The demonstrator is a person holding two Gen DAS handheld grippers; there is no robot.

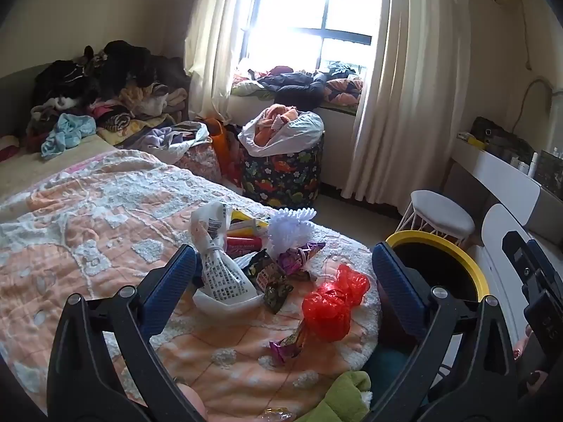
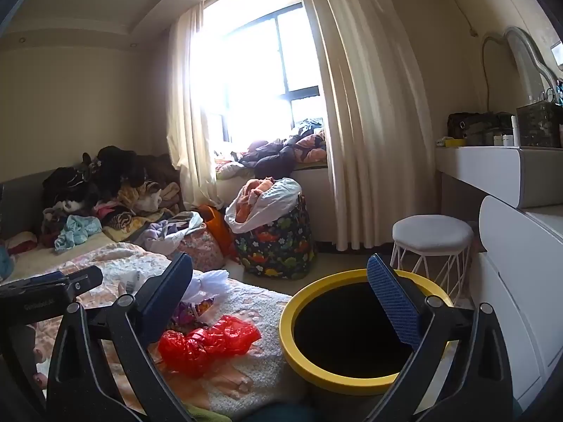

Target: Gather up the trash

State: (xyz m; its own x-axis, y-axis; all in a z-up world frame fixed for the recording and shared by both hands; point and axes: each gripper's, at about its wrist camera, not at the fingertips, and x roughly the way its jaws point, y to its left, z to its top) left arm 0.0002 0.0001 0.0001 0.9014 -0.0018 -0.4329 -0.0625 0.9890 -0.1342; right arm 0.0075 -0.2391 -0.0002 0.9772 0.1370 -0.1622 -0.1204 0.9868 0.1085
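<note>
Trash lies on the bed's corner: a red plastic bag (image 1: 332, 304) (image 2: 207, 343), a white printed wrapper (image 1: 220, 274), a white frilly piece (image 1: 290, 227) (image 2: 207, 285), purple wrappers (image 1: 299, 253) and a dark snack packet (image 1: 269, 279). A yellow-rimmed black bin (image 1: 447, 270) (image 2: 352, 327) stands beside the bed. My left gripper (image 1: 285, 281) is open and empty above the trash pile. My right gripper (image 2: 278, 295) is open and empty, between the red bag and the bin.
The bed has a peach and white blanket (image 1: 88, 218). Clothes are piled at its far end (image 1: 105, 88). A dinosaur-print hamper (image 1: 285, 172) stands by the window. A white stool (image 2: 431, 241) and a white dresser (image 2: 510, 281) are at the right.
</note>
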